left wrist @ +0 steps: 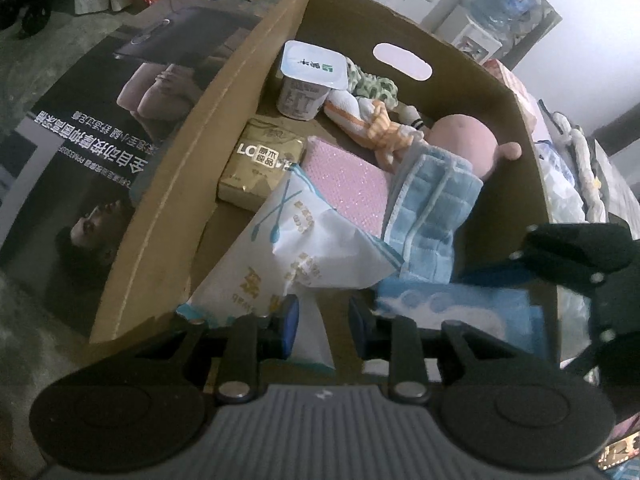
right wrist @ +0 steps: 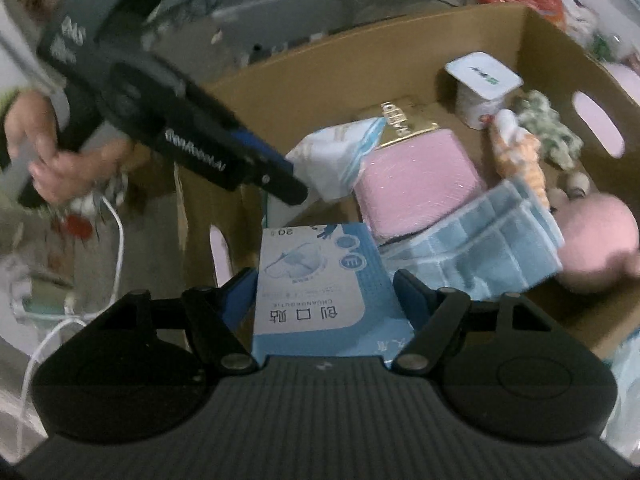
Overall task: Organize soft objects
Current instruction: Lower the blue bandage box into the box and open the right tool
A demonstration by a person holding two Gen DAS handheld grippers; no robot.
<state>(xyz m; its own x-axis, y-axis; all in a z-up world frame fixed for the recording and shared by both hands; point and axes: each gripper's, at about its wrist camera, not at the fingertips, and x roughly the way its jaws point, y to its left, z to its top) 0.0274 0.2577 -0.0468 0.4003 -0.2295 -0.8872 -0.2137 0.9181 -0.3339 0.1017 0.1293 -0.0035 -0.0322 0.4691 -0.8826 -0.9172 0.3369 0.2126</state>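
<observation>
1. Left gripper (left wrist: 323,326) hangs over the near end of the cardboard box (left wrist: 224,92), its blue pads narrowly apart with a corner of the white packet (left wrist: 296,248) lying between them; whether they actually pinch it I cannot tell.
2. Only the left wrist view shows the printed carton (left wrist: 100,128) outside the box's left wall. Only the right wrist view shows the person's hand (right wrist: 52,160) gripping the left tool's handle, at the far left.
3. Inside the box, from left: a gold pack (left wrist: 260,164), a yogurt cup (left wrist: 310,80) behind it, a pink sponge (left wrist: 348,188), a folded blue cloth (left wrist: 432,216), knotted orange-and-white socks (left wrist: 380,128) and a pink plush toy (left wrist: 468,140) by the right wall.
4. Right gripper (right wrist: 325,296) has its jaws set wide, with a blue bandage box (right wrist: 320,276) between them at the near edge of the cardboard box; both fingers lie against its sides.
5. In the left wrist view this blue box shows only as a blurred patch, and the right tool as a dark shape at the far right edge.
</observation>
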